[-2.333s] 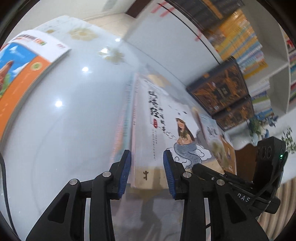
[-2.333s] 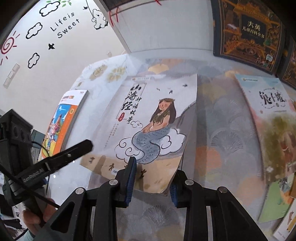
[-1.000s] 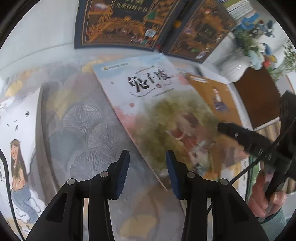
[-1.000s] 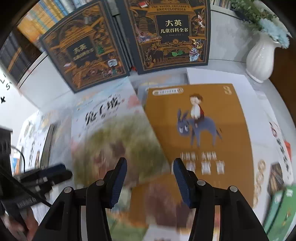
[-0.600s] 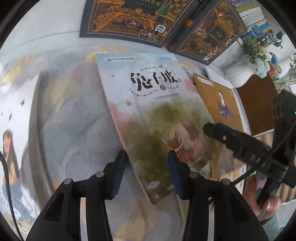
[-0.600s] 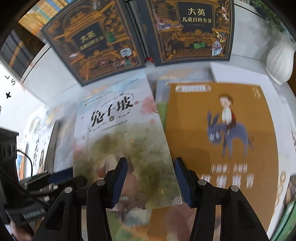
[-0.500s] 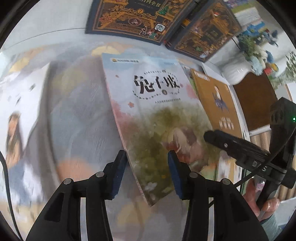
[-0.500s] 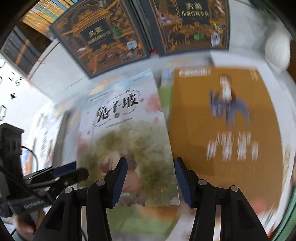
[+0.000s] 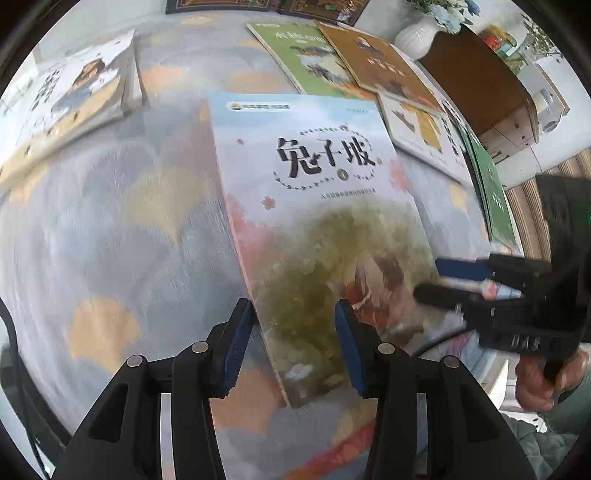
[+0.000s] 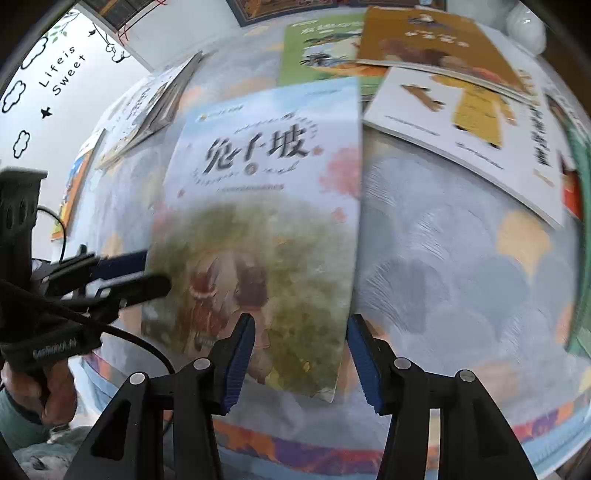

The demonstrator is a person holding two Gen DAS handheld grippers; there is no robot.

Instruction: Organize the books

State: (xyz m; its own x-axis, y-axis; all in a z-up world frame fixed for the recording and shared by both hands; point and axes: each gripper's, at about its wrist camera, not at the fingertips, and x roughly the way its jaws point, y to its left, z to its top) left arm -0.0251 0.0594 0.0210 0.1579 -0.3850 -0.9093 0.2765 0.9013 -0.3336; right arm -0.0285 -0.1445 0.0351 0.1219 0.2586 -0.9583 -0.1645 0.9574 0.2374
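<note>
The pale "rabbit" picture book [image 9: 317, 206] [image 10: 266, 221] lies flat on the patterned tablecloth [image 9: 110, 221], near the table's front edge. My left gripper [image 9: 293, 343] stands open over the book's near left corner, with its fingertips down at the cover. My right gripper [image 10: 301, 358] is over the near right corner, its jaws closing slightly with only the cover's edge beneath them. Each gripper shows in the other's view, the right gripper [image 9: 454, 280] and the left gripper [image 10: 122, 277]. Neither clamps the book.
A stack with a mermaid cover [image 9: 74, 92] [image 10: 155, 99] sits far left. A green book [image 9: 306, 55], an orange-brown book [image 9: 376, 62], a white book [image 9: 417, 129] and a dark green book [image 9: 491, 192] lie behind and right. A vase [image 9: 421, 33] and a brown cabinet [image 9: 476, 77] stand beyond.
Both grippers have come back toward the table's front edge. The rabbit book has slid along with them, away from the orange-brown book, which uncovers the green book behind it.
</note>
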